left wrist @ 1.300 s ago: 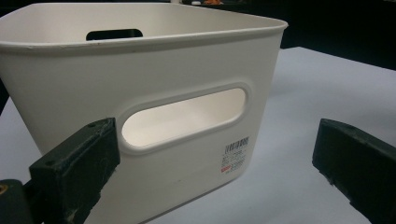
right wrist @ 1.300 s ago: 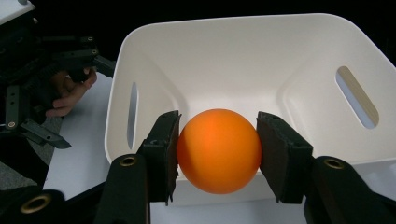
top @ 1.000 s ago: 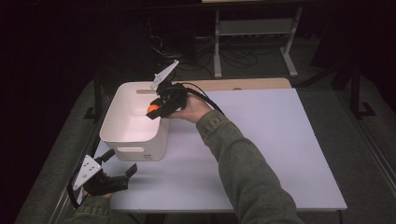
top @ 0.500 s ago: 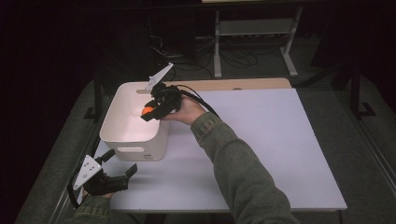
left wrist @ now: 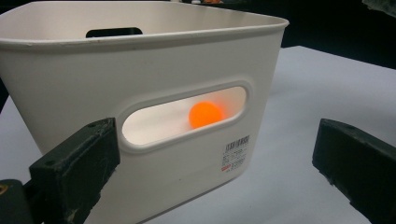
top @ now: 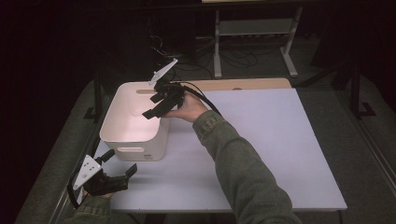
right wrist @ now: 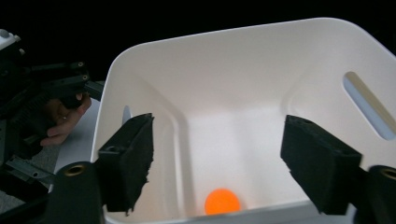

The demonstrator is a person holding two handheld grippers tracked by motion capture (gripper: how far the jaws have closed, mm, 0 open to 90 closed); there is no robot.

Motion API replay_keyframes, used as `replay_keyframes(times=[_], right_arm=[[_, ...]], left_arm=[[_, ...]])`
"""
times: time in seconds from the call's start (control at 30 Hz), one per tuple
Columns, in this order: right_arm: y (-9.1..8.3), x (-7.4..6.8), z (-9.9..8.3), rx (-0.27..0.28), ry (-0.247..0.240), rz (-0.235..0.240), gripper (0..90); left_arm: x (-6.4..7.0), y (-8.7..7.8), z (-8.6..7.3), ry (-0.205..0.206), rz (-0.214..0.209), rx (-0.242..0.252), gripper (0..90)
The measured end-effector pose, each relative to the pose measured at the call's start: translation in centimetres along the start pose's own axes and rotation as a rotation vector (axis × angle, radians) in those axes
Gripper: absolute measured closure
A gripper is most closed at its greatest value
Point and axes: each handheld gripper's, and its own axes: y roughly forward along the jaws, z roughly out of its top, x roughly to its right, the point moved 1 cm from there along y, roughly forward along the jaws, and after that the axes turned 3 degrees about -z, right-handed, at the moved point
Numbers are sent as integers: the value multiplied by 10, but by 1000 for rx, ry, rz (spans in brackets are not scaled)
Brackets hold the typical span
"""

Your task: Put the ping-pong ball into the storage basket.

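1. The room is dim; surroundings fall to near black.
2. Table (top: 280, 140) is evenly lit, faintly purple.
3. Bin (right wrist: 243, 93) interior glows overexposed.
4. Ball (left wrist: 206, 115) blooms soft-edged.
5. Near jaws look blurred.

The person wore an olive-green sleeve (top: 243, 172) with a ribbed cuff on the right arm, and a cuff of the same green showed at the left wrist. The right gripper (top: 156, 106) was black, built of angular bars, with a pale grey three-cornered plate (top: 163, 72) standing off its top and a black cable (top: 203, 99) trailing from it. Its fingers (right wrist: 130, 158) were blocky black pads with a rough, foam-like face, each carried on a black arm with a brass-coloured screw hole. The left gripper (top: 119, 164) was black too, with a grey three-cornered plate (top: 86, 171) marked by small dark dots, and its fingers (left wrist: 77, 172) were thick, matt and scuffed at the edges.
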Motion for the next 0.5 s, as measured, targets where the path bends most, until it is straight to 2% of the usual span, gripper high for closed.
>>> replay_keyframes(times=[0.13, 0.27, 0.4, 0.5], right_arm=[[-10, 3, -5, 2, 13, -24, 137], [-17, 4, -11, -10, 13, -42, 117], [-24, 6, -16, -14, 24, -62, 25], [-29, 8, -20, -24, 24, -82, 2]], left_arm=[[0, 0, 0, 0, -1, 0, 2], [1, 0, 0, 4, 0, -4, 1], [0, 0, 0, 4, 0, -4, 1], [0, 0, 0, 4, 1, -4, 1]])
